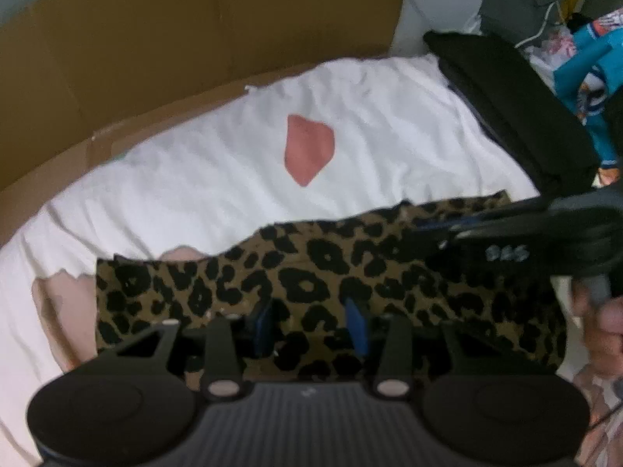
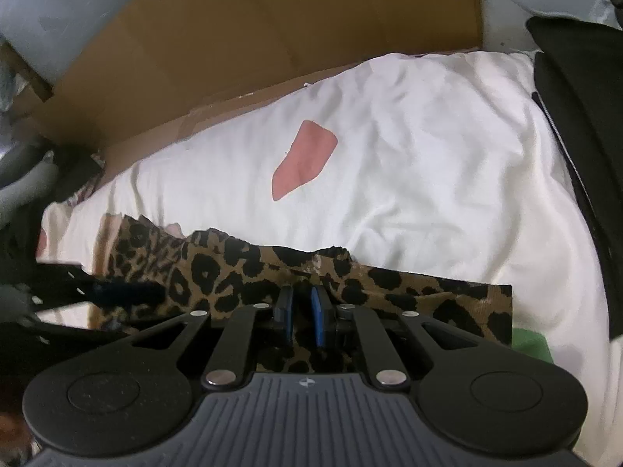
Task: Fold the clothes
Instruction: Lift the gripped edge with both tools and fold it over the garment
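Observation:
A leopard-print garment (image 1: 311,272) lies across the near part of a white sheet (image 1: 218,171) that has a pink patch (image 1: 307,148). My left gripper (image 1: 311,323) is open, its blue pads (image 1: 356,323) wide apart over the garment's near edge. My right gripper (image 2: 303,311) has its blue pads close together with a bunched fold of the leopard-print garment (image 2: 428,292) pinched between them. In the left wrist view the right gripper (image 1: 424,229) reaches in from the right onto the cloth's far right corner. The left gripper (image 2: 155,292) shows blurred at the left in the right wrist view.
A brown cardboard wall (image 1: 155,39) stands behind the sheet. A black padded object (image 1: 514,109) borders the right side. Teal packaging (image 1: 584,66) and cables sit beyond it. A hand (image 1: 607,319) holds the right gripper. Something green (image 2: 529,342) peeks out near the garment's right end.

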Tool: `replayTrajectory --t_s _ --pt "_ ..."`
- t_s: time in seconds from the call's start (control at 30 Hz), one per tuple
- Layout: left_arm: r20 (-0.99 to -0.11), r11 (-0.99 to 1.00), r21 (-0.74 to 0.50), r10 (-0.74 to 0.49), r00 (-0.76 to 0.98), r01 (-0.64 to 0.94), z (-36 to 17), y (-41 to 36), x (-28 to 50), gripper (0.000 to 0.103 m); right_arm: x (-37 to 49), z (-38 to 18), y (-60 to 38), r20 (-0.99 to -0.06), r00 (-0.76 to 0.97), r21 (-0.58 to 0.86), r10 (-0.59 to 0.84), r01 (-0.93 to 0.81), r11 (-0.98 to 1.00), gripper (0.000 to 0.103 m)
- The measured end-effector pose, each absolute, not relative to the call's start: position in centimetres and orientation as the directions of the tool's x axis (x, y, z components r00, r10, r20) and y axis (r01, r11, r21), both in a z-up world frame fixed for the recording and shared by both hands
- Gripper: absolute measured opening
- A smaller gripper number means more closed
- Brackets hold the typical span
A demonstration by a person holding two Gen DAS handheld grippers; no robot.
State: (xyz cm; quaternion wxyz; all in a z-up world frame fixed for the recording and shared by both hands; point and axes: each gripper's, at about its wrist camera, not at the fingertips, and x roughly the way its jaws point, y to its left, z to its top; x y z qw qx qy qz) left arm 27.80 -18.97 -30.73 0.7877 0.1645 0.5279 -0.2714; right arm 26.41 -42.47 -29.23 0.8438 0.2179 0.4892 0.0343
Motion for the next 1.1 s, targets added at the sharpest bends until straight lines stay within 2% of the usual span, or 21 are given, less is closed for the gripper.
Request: replayTrajectory --t_s 0.33,0.6,0.73,0.8,0.97,1.1 --pt "-0.932 0.834 -0.108 -0.274 0.237 0.541 -32.5 -18.0 29.4 0.050 22.0 -27.8 -42.3 -0.804 0.513 0.397 0.299 0.090 0.913 0.016" --pt "-0.935 0.837 -0.065 -0.241 0.259 0.544 -32.5 -18.6 29.2 0.053 17.0 -28.9 -41.3 -0.828 0.454 0.372 0.329 0.006 0.928 0.016" --pt "-0.935 0.838 -0.045 -0.227 0.274 0.544 -32.7 -18.9 29.1 0.055 15.2 -30.1 -41.6 -0.856 0.425 0.317 0.293 -0.015 0.948 0.016" --pt "-0.935 0.838 -0.035 -0.220 0.279 0.545 -32.7 -19.0 29.1 0.057 14.8 -30.2 -41.9 -0.860 0.422 0.312 0.288 -0.012 0.950 0.015" --pt "-0.935 0.842 -0.017 -0.205 0.291 0.538 -33.1 -19.0 29.3 0.069 13.6 -30.5 -42.5 -0.867 0.414 0.302 0.277 -0.005 0.953 0.015" --pt "-0.934 0.850 -0.031 -0.212 0.288 0.526 -33.1 -18.6 29.6 0.071 12.7 -30.7 -43.1 -0.873 0.408 0.293 0.267 0.001 0.956 0.015"
